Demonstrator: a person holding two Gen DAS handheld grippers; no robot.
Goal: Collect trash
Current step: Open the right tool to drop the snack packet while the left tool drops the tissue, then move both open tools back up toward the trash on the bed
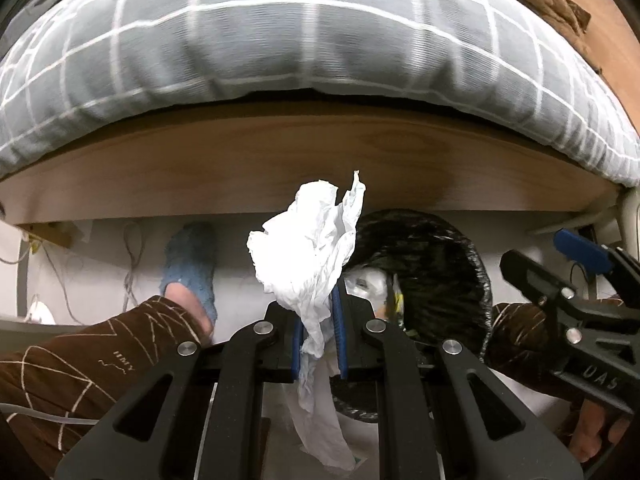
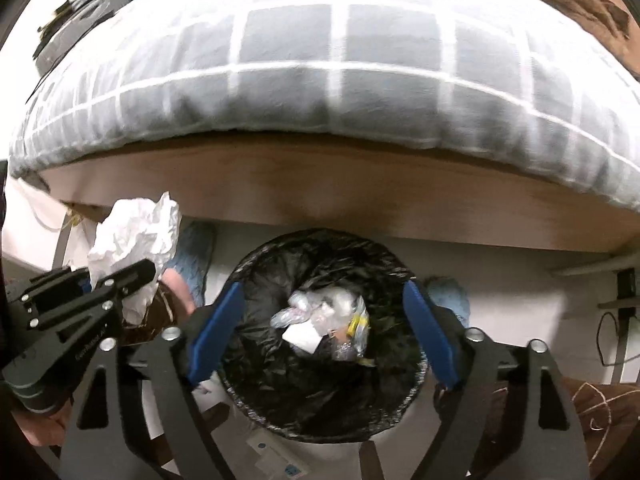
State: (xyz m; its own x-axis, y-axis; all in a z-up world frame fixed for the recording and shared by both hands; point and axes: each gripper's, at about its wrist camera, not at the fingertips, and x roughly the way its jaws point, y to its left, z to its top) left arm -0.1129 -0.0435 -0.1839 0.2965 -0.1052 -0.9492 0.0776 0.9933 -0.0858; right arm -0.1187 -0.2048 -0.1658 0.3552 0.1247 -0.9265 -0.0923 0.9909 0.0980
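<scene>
Crumpled matt white tissue paper (image 1: 308, 240); a glossy, crinkled black plastic bin liner (image 2: 320, 392); soft checked grey cloth bedding (image 1: 280, 40) over a smooth wood bed frame (image 1: 280, 160); blue knitted slippers (image 1: 192, 264).

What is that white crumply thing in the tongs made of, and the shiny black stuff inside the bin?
The white crumpled tissue looks like thin, matte paper: it holds sharp creases and hangs limp below the left tongs. The black bin liner looks like thin glossy plastic film: it is wrinkled all over, with small bright glints.
</scene>
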